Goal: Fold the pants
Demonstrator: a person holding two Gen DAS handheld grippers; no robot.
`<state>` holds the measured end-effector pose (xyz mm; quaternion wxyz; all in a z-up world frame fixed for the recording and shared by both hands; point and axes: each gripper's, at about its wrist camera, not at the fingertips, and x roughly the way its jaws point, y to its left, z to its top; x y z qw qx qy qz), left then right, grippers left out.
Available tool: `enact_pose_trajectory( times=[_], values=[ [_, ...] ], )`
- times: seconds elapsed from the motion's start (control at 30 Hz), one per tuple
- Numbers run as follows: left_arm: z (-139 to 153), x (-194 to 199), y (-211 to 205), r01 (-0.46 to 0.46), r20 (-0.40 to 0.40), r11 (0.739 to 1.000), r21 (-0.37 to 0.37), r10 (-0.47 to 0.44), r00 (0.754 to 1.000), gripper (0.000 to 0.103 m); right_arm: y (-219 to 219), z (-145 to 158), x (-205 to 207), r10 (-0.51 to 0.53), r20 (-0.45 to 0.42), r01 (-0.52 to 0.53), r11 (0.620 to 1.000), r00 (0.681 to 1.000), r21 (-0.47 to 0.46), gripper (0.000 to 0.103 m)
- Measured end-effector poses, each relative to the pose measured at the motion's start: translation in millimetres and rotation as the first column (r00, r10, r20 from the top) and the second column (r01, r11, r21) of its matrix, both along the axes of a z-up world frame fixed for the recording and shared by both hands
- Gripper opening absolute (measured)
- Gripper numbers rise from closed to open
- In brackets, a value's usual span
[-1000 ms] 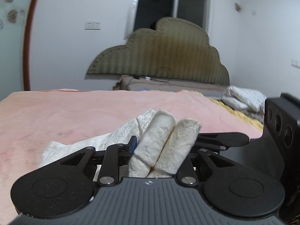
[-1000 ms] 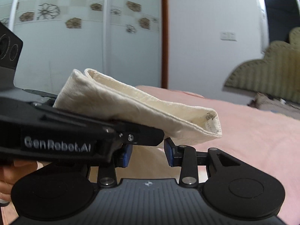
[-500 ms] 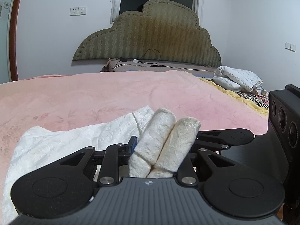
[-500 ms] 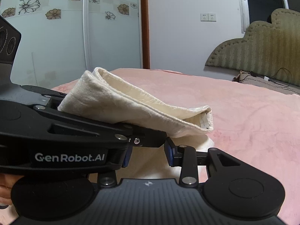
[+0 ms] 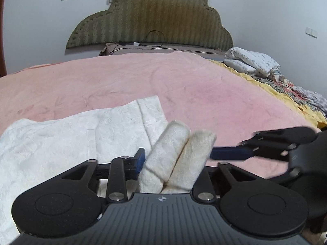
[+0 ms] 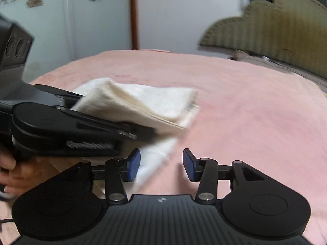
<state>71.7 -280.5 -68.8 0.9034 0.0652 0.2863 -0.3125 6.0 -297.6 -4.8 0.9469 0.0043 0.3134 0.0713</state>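
Observation:
White pants (image 5: 81, 134) lie spread on the pink blanket (image 5: 204, 94). Their doubled-over edge (image 5: 175, 153) stands up between the jaws of my left gripper (image 5: 173, 155), which is shut on it while its jaws are opening. From the right wrist view the same fold (image 6: 147, 102) sticks out of the left gripper (image 6: 116, 112) just above the bed. My right gripper (image 6: 161, 166) is open and its jaws are still widening. A loose white edge (image 6: 155, 159) lies below and between its pads, unpressed. One of its fingers (image 5: 229, 153) shows blurred beside the fold.
An olive padded headboard (image 5: 159, 14) stands at the far end. Folded white bedding (image 5: 251, 63) and patterned covers (image 5: 296, 94) lie along the bed's right side. A person's hand (image 6: 14, 173) holds the left gripper. A flower-patterned wardrobe (image 6: 61, 20) is behind.
Both grippers sank and tipped toward the bed, bringing the folded edge down over the spread pants. The right gripper's pads spread wider and its finger drew away from the fold.

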Motion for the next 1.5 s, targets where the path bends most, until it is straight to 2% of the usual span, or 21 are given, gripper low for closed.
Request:
enact_pose_trajectory(
  times=[0.1,0.17,0.27,0.33,0.37,0.5,0.53,0.6,0.67,0.77,0.83,0.9,0.93,1.0,1.13,1.27,1.33,1.4,1.5],
  values=[
    [1,-6,0,0.032,-0.003,0.999,-0.034,-0.032,0.999,0.06,-9,5,-8,-0.127,-0.008,0.127,0.99,0.992,-0.057,0.048],
    [5,-14,-1,0.072,0.011,0.997,-0.021,-0.071,0.997,0.065,-9,3,-10,-0.172,0.005,0.172,0.98,0.985,-0.1,0.048],
    [13,-28,9,0.134,0.056,0.991,0.001,-0.134,0.989,0.071,-11,2,-12,-0.214,0.034,0.216,0.975,0.976,-0.058,0.048],
    [21,-34,26,0.124,0.079,0.992,-0.009,-0.123,0.989,0.074,-10,4,-15,-0.262,0.066,0.266,0.962,0.963,-0.058,0.048],
    [25,-36,38,0.105,0.085,0.994,-0.019,-0.103,0.991,0.08,-7,5,-18,-0.28,0.083,0.286,0.957,0.956,-0.058,0.048],
    [38,-38,88,0.0,0.122,0.999,-0.033,0.004,0.993,0.084,8,19,-17,-0.223,0.146,0.226,0.974,0.964,-0.002,0.048],
    [40,-40,101,-0.036,0.148,0.999,-0.016,0.038,0.988,0.084,16,23,-18,-0.192,0.159,0.195,0.981,0.968,0.001,0.053],
    [42,-46,123,-0.076,0.207,0.997,0.019,0.071,0.976,0.084,31,27,-15,-0.136,0.173,0.141,0.99,0.975,-0.015,0.061],
    [43,-49,146,-0.11,0.222,0.993,0.033,0.1,0.97,0.084,48,29,-15,-0.109,0.193,0.121,0.991,0.975,-0.051,0.061],
    [40,-48,172,-0.13,0.173,0.992,-0.003,0.128,0.977,0.088,67,27,-14,-0.069,0.213,0.098,0.987,0.975,-0.126,0.062],
    [33,-42,184,-0.153,0.123,0.988,-0.013,0.153,0.98,0.088,74,21,-7,-0.057,0.162,0.085,0.982,0.985,-0.167,0.062],
    [24,-39,186,-0.158,0.094,0.987,0.024,0.155,0.983,0.087,76,8,3,-0.101,0.099,0.124,0.958,0.99,-0.258,0.063],
    [19,-39,188,-0.151,0.092,0.987,0.049,0.147,0.985,0.087,72,3,3,-0.124,0.089,0.143,0.951,0.988,-0.272,0.063],
    [12,-44,190,-0.145,0.108,0.985,0.093,0.135,0.985,0.087,63,7,0,-0.162,0.095,0.178,0.965,0.982,-0.191,0.064],
    [13,-45,193,-0.186,0.136,0.979,0.078,0.174,0.975,0.088,63,19,-12,-0.154,0.17,0.168,0.983,0.973,-0.073,0.064],
    [13,-41,196,-0.233,0.116,0.971,0.056,0.225,0.967,0.088,77,9,-5,-0.093,0.14,0.11,0.987,0.986,-0.115,0.064],
    [12,-36,196,-0.254,0.09,0.966,0.05,0.249,0.964,0.088,79,-2,2,-0.117,0.086,0.129,0.979,0.989,-0.156,0.067],
    [11,-29,198,-0.287,0.07,0.957,0.042,0.284,0.956,0.088,69,-7,1,-0.157,0.085,0.164,0.983,0.984,-0.084,0.071],
    [11,-20,198,-0.36,0.038,0.932,0.046,0.359,0.933,0.088,57,-7,-4,-0.21,0.082,0.209,0.978,0.974,0.022,0.071]
  ],
)
